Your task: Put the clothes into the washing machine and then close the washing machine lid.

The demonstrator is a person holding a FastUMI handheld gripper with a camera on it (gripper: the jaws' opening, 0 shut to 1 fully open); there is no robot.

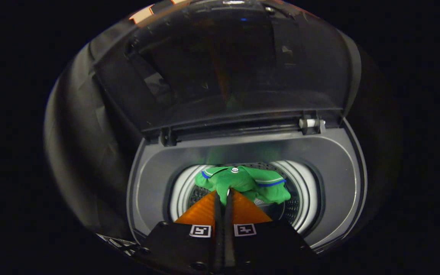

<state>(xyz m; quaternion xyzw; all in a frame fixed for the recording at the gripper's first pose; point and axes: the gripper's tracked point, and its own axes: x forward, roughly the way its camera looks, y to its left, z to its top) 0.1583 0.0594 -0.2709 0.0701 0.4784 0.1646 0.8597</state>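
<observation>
A top-loading washing machine [330, 152] stands open below me, its dark see-through lid [235, 65] raised upright behind the drum opening. A green shirt [243, 181] with blue and white trim and a white button hangs over the drum [304, 198], just ahead of my fingertips. My gripper [224, 193] is over the drum mouth with its fingers pressed together on a fold of the green cloth. The lower part of the shirt is hidden behind the fingers.
The grey top deck of the washer rings the drum opening. The lid's hinges sit at the back, one with a white pin [311, 123]. Black cloth wall surrounds the machine on the left and behind.
</observation>
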